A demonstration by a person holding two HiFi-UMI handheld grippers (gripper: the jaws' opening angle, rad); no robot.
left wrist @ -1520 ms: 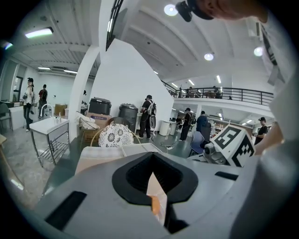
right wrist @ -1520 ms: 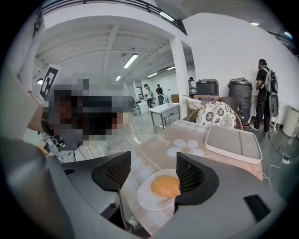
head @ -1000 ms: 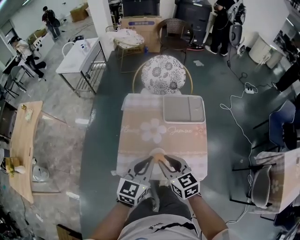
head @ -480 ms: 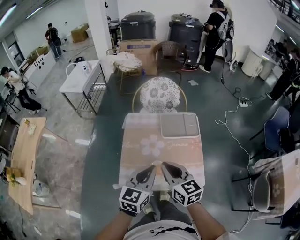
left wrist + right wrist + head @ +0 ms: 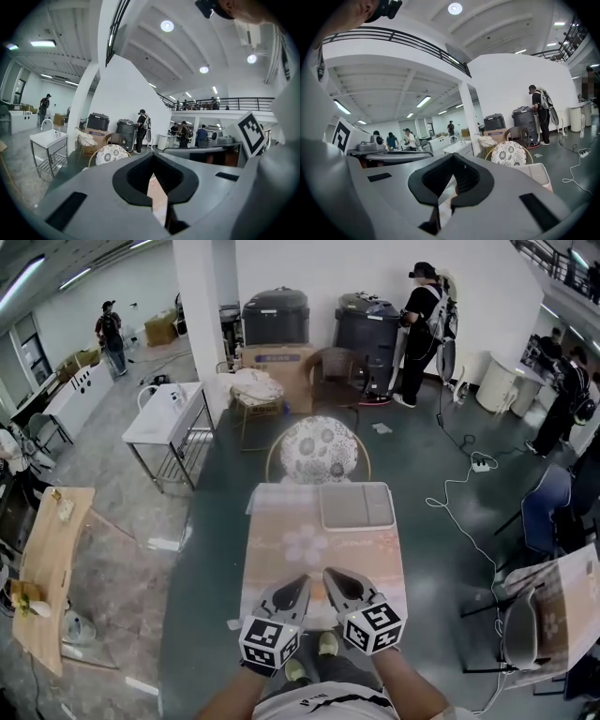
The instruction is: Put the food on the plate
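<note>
Grey tray [image 5: 357,505] on the table [image 5: 281,521] (far end); patterned chair [image 5: 319,450] beyond.

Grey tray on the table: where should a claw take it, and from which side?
Grip the near long rim of the grey tray, coming in low from the person's side, probably with the right claw. The tray lies flat at the far right corner of the table and looks too wide to span, so only its rim offers a pinch. The chair stands behind the far side.
</note>
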